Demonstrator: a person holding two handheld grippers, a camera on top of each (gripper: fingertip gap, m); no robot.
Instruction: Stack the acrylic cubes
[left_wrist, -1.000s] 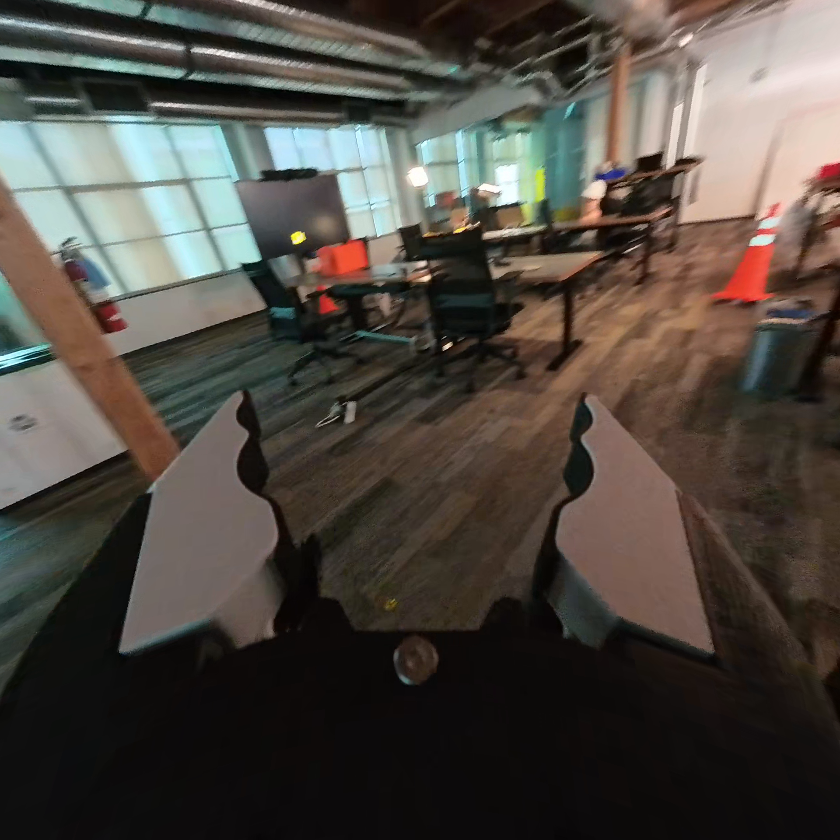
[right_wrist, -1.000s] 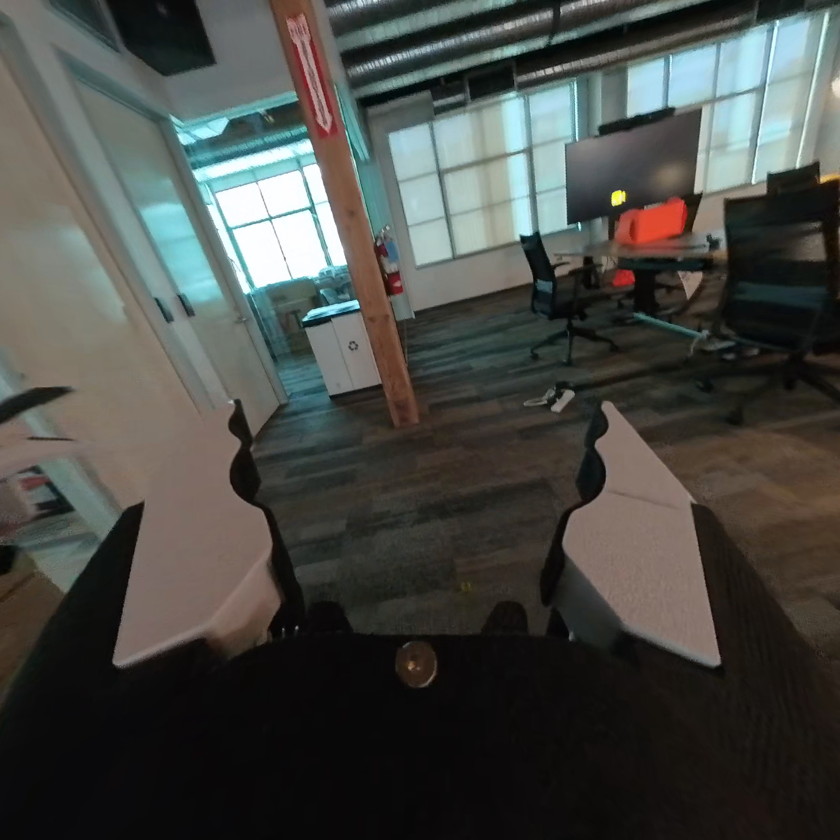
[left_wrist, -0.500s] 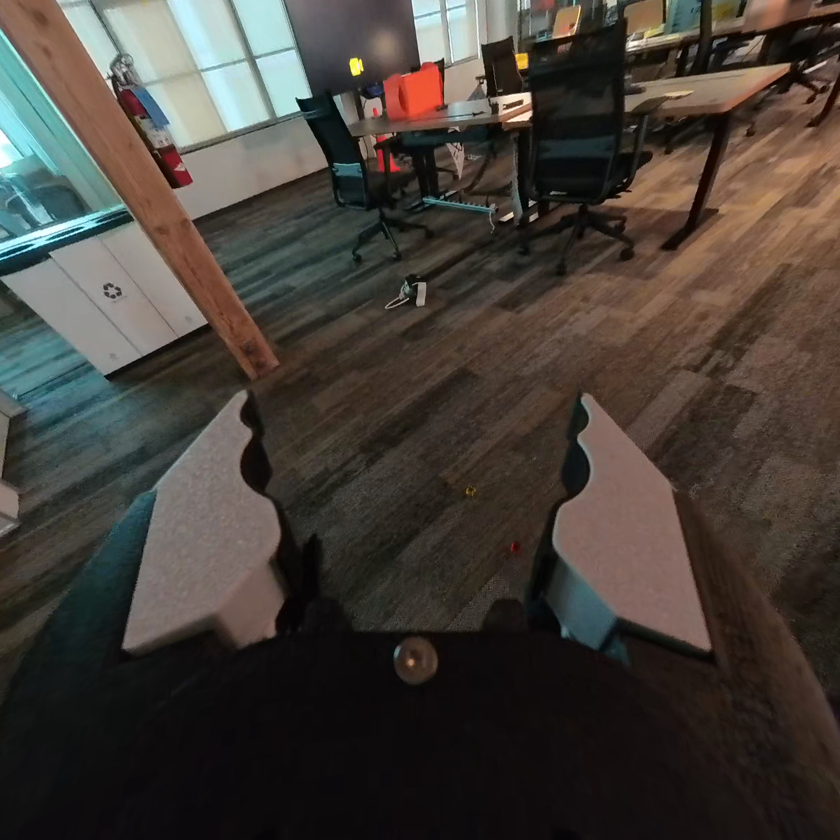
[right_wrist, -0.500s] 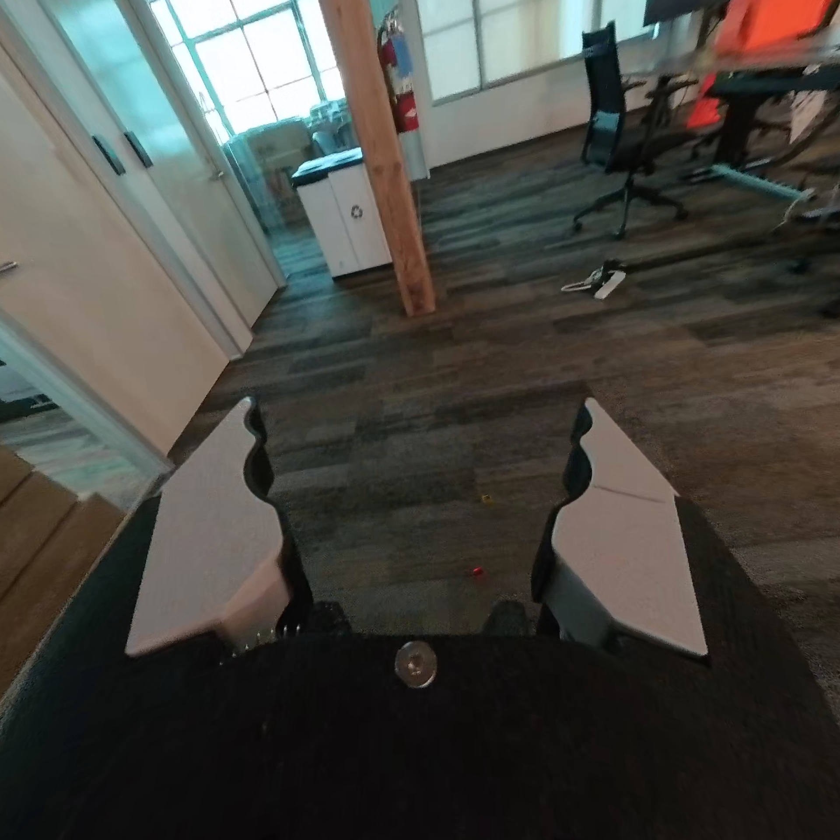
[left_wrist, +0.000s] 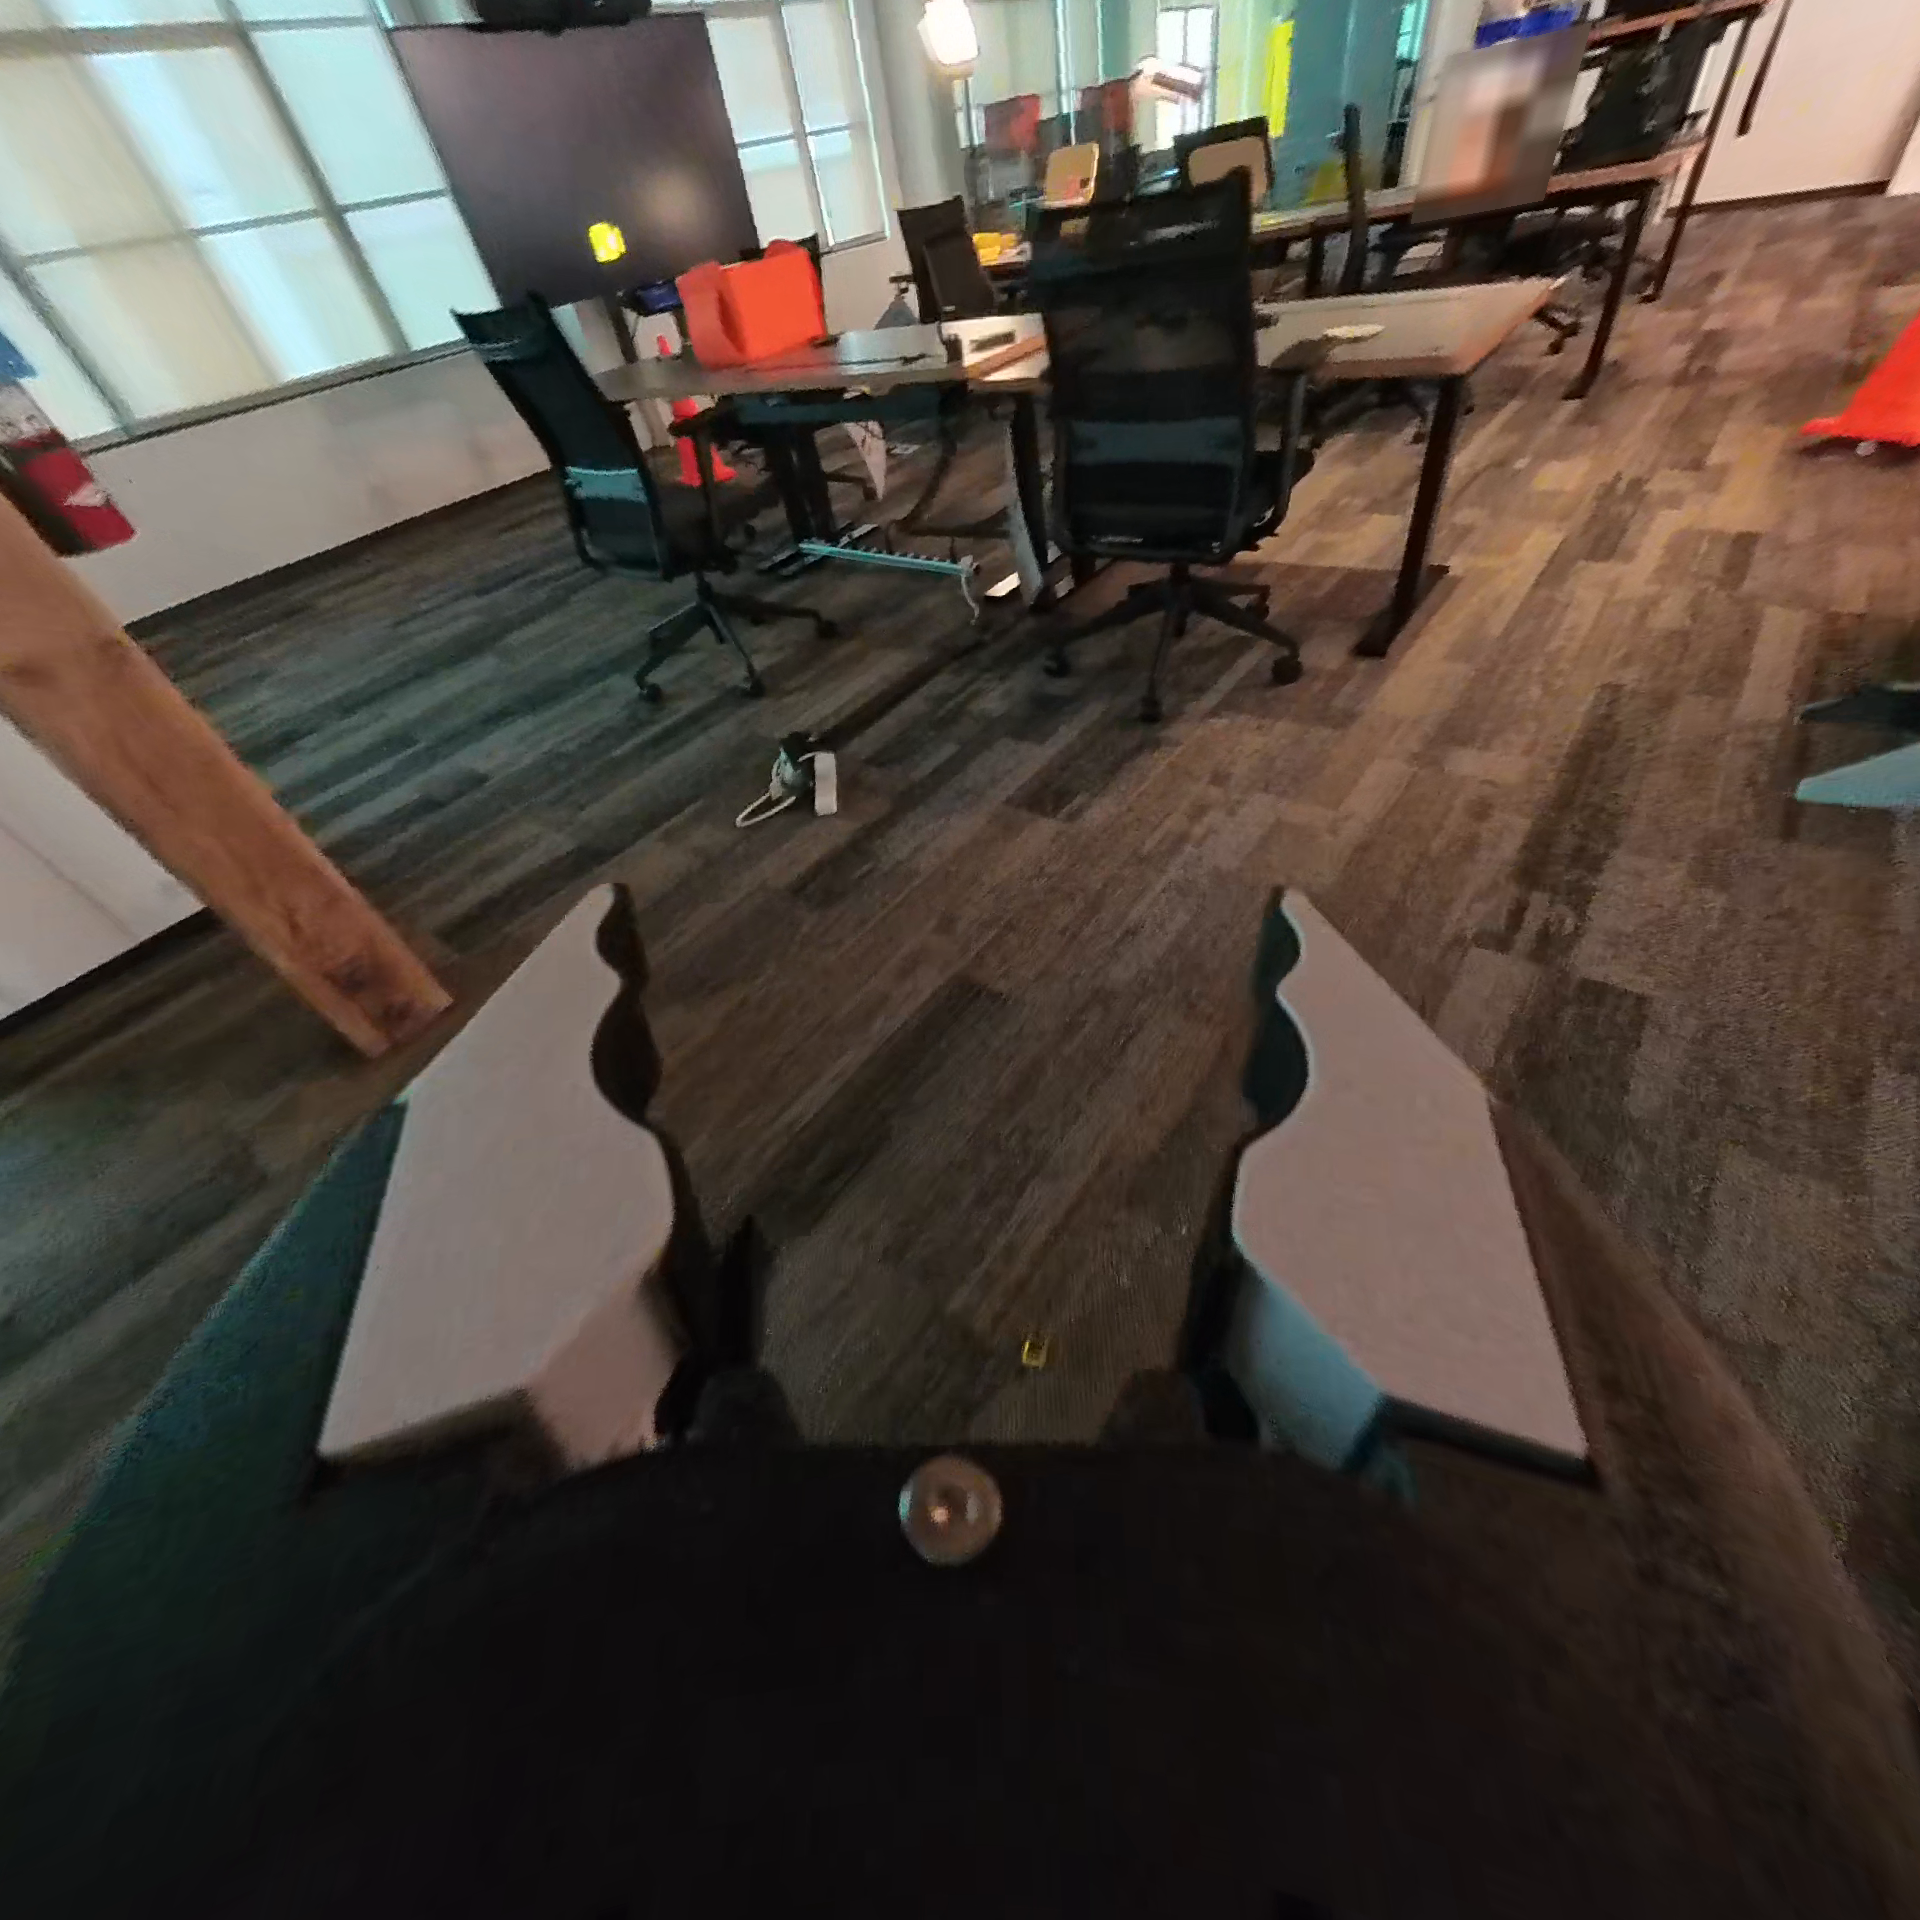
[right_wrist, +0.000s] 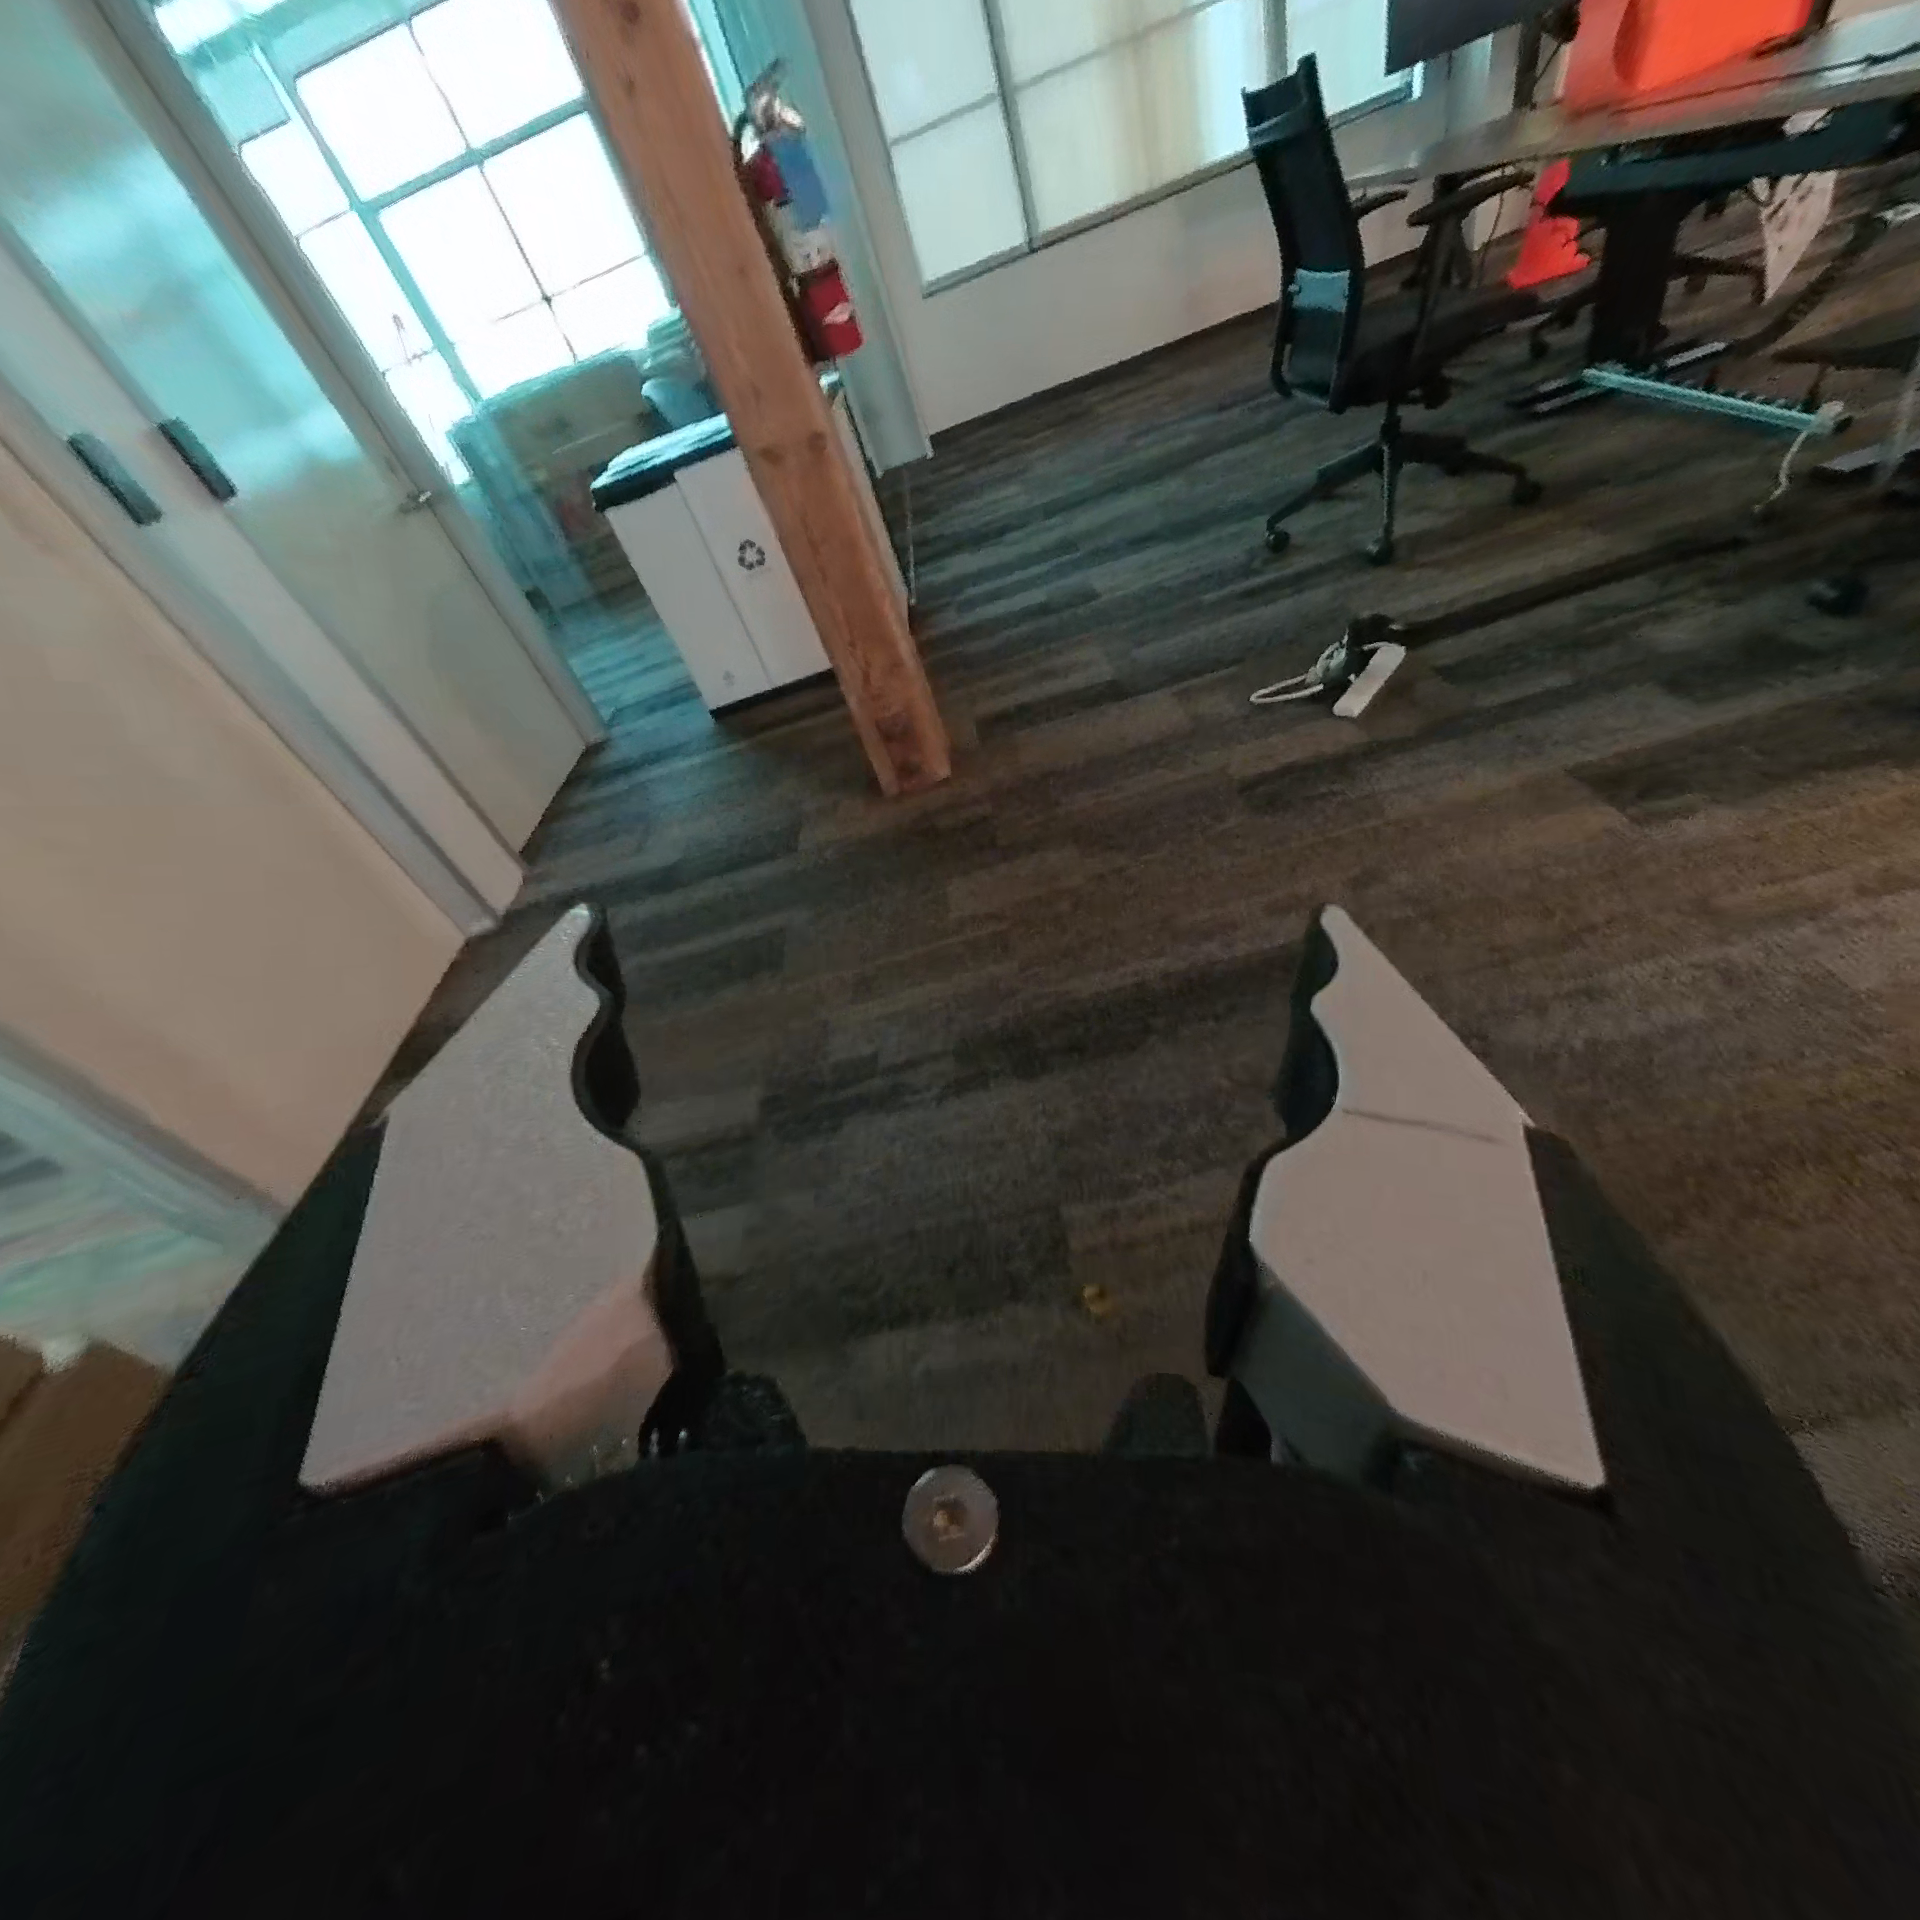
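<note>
- The room is an open office with dark striped carpet (left_wrist: 1039, 935), tall frosted windows and a slanting wooden post (right_wrist: 748, 395) near the middle.
- The left claw (left_wrist: 951, 925) hangs above the carpet with its jaws spread wide and nothing between them.
- The right claw (right_wrist: 956, 925) is likewise spread, bare, over the carpet; nothing touches its pads.
- Nearest each claw is a tiny yellow speck on the carpet (left_wrist: 1034, 1349), low between the fingers, too small to tell what it is.
- Farther off lies a white power strip (left_wrist: 805, 784) with a looped cord, well apart from both claws.
- Beyond it stand black mesh chairs (left_wrist: 1153, 416) at a long worktop (left_wrist: 935, 353) bearing an orange box (left_wrist: 753, 312).
- A red fire extinguisher (right_wrist: 821, 301) hangs just behind the post, with a white bin (right_wrist: 727, 582) beside it.
- No thing is singled out for handling, so weight, stiffness and where to grip cannot be judged.
</note>
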